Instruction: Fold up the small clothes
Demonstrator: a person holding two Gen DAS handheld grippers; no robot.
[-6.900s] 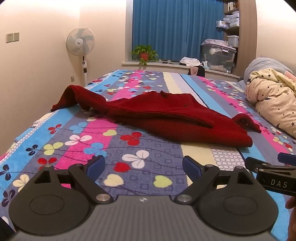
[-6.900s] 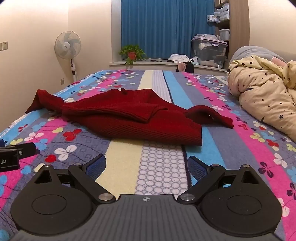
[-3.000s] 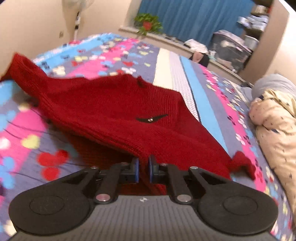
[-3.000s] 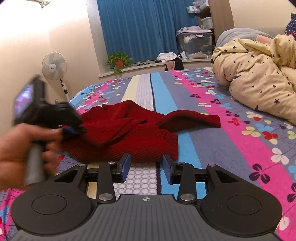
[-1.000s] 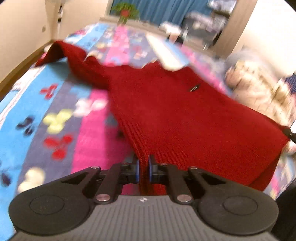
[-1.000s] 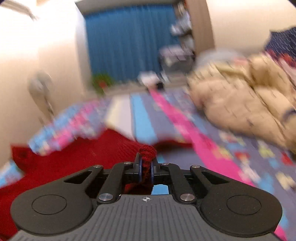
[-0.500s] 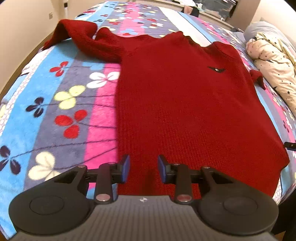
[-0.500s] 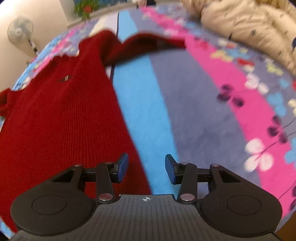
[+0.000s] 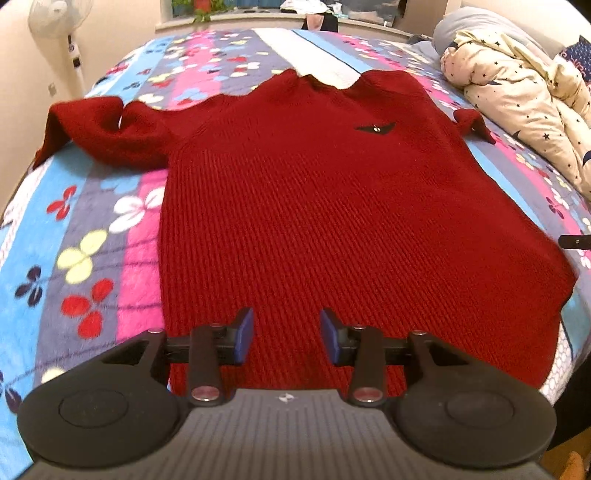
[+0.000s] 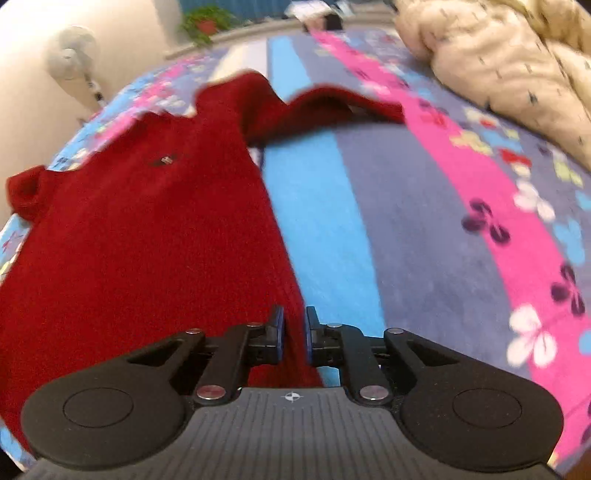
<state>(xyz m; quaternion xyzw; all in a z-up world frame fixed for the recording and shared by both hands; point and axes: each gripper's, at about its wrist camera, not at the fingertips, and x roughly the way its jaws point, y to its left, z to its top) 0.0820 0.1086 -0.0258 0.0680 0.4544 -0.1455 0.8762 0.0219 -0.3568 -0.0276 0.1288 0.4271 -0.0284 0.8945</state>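
Left wrist view: the left gripper [image 9: 287, 334] stands with its blue-padded fingers [image 9: 244, 334] parted and nothing between them, poised over the near hem of a red knitted sweater [image 9: 314, 206]. Ahead of the fingers the sweater lies spread flat, front up, on a flower-patterned striped bedspread [image 9: 85, 254]. Its collar is at the far end, a small dark emblem [image 9: 375, 127] lies ahead and to the right of the fingers, one sleeve is bunched at far left and the other sleeve's cuff shows at far right. Beyond the sweater to the right lies a cream star-printed duvet [image 9: 517, 96]; a standing fan [image 9: 61, 18] is at far left.

Right wrist view (somewhat blurred): the right gripper [image 10: 294, 334] has its fingers [image 10: 277, 332] drawn close together around the sweater's [image 10: 147, 229] side edge near the hem. Red knit fills the narrow gap between the pads, though firm contact on both sides cannot be made out. The garment body extends ahead and left of the fingers; one sleeve runs rightward at the far end across the bedspread [image 10: 424, 221]. The duvet [image 10: 498, 59] lies far right.
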